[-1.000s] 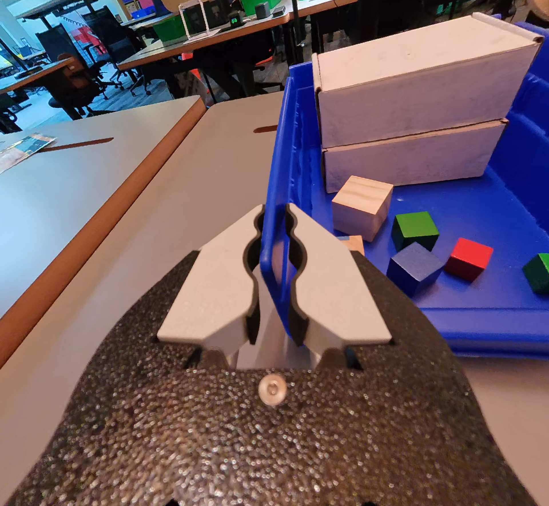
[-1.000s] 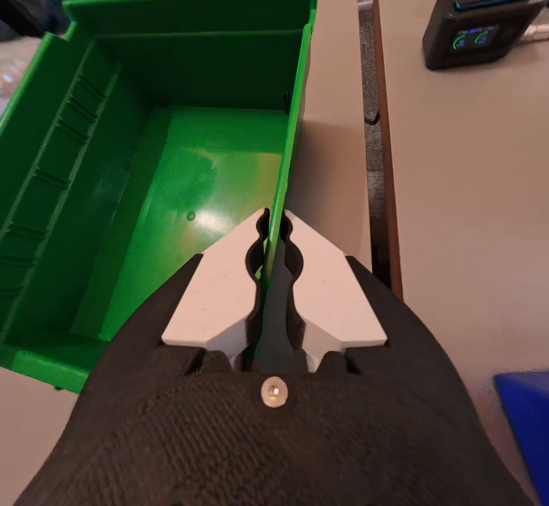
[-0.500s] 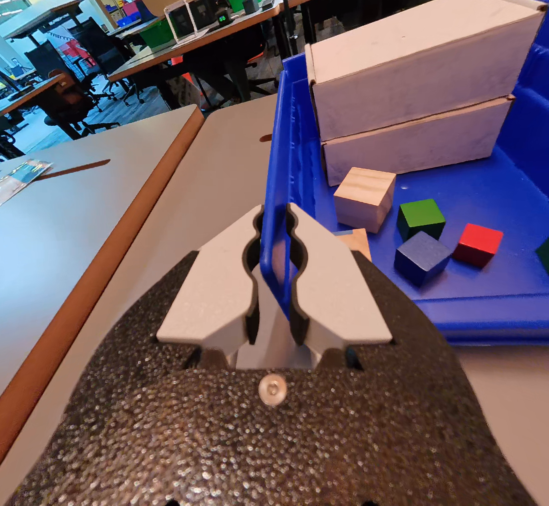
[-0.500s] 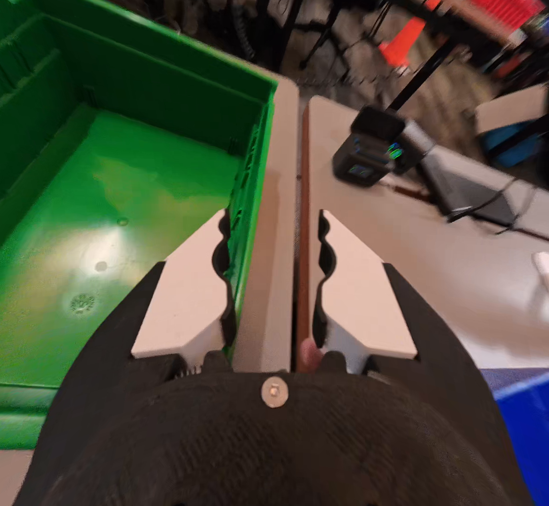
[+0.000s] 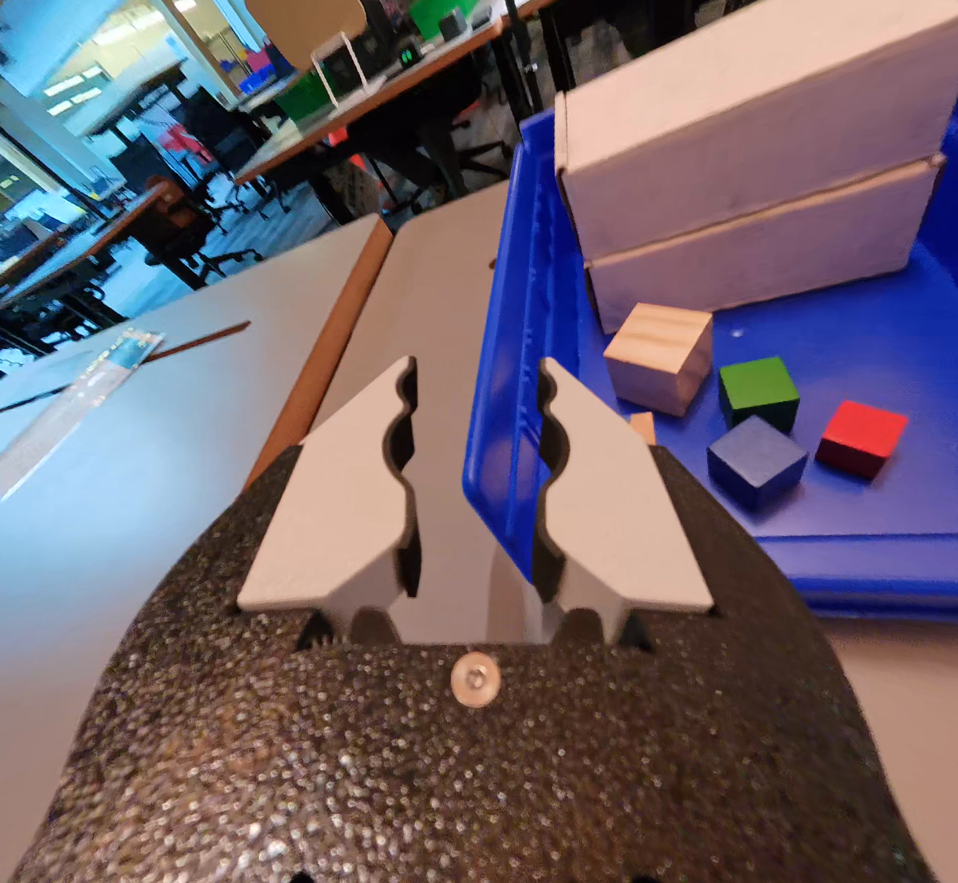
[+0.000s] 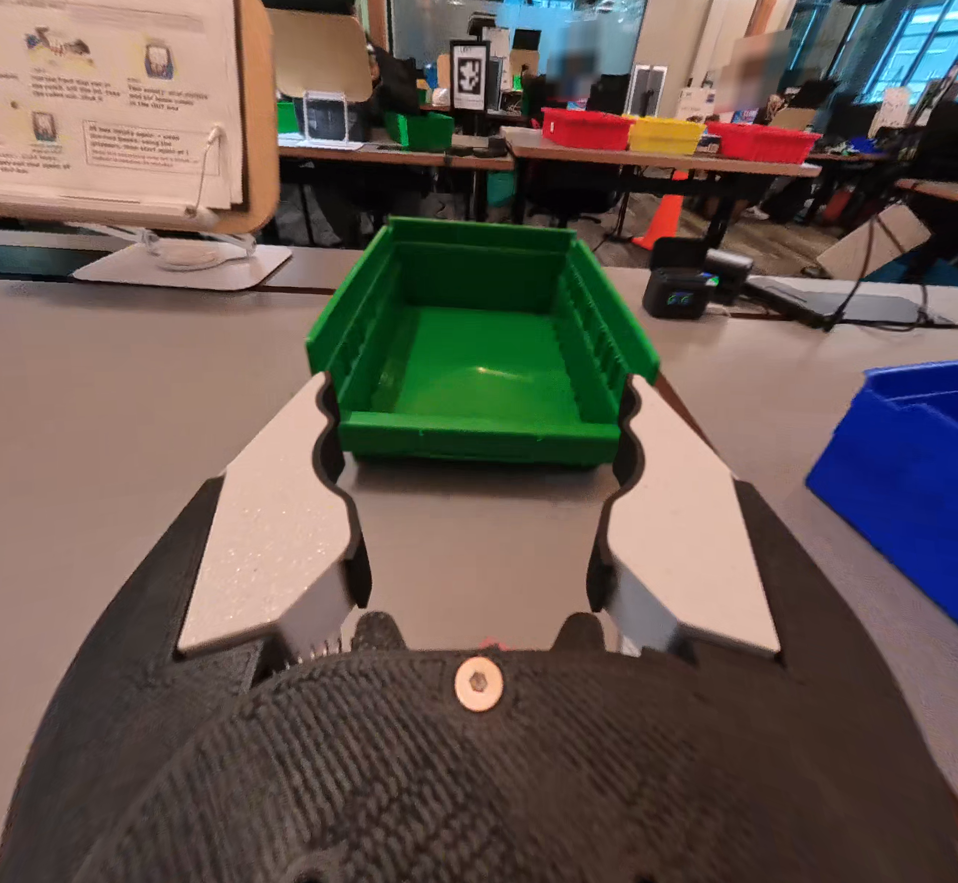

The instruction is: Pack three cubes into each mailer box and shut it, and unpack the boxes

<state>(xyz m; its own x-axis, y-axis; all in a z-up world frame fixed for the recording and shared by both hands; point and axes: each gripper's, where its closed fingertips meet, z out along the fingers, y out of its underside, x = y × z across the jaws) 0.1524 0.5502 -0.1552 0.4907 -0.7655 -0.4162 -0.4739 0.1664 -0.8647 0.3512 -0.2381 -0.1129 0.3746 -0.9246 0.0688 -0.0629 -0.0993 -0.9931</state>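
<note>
In the left wrist view a blue bin (image 5: 523, 319) holds two shut white mailer boxes (image 5: 751, 143) stacked at the back, and loose cubes in front: a wooden one (image 5: 658, 358), a green one (image 5: 759, 391), a dark blue one (image 5: 754, 464) and a red one (image 5: 860, 435). My left gripper (image 5: 477, 371) is open, its jaws astride the bin's left wall without gripping it. In the right wrist view my right gripper (image 6: 477, 381) is wide open and empty, drawn back from the green bin (image 6: 482, 428), which is empty. The blue bin (image 6: 897, 469) shows at the right.
A document stand with printed pages (image 6: 119, 65) is at the back left of the table. A black device with a lit display (image 6: 679, 293) and cables lie at the back right. A seam with a brown edge (image 5: 332, 340) runs between tables left of the blue bin.
My left gripper has opened and let go of the blue bin's wall. My right gripper let go of the green bin's wall, opened wide and drew back to face the bin's front.
</note>
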